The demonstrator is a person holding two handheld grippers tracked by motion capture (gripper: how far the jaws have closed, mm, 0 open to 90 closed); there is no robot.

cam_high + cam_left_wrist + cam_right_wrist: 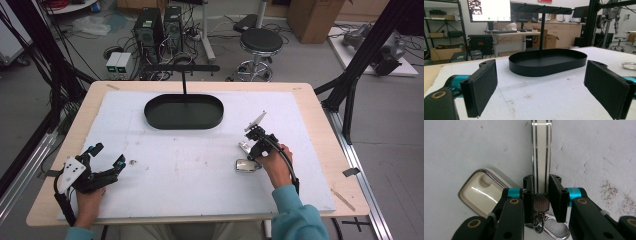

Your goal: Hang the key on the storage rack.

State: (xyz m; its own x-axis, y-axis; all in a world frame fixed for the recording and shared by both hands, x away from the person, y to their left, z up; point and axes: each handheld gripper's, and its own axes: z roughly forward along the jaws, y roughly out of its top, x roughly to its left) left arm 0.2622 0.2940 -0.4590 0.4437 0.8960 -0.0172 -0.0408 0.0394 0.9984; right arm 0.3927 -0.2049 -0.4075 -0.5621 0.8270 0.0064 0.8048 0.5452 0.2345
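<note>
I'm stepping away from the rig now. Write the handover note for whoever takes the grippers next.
Right gripper: shut on the cream strap, edge-on between the jaws, down at the white mat. A cream tag and metal clasp lie by it.
Left gripper: open, holding nothing, low over the mat's near left.
Black oval tray with its hanger post: at the far middle, nothing in it.
Done: strap gripped. Left: probably lift it and carry it to the tray stand.
</note>
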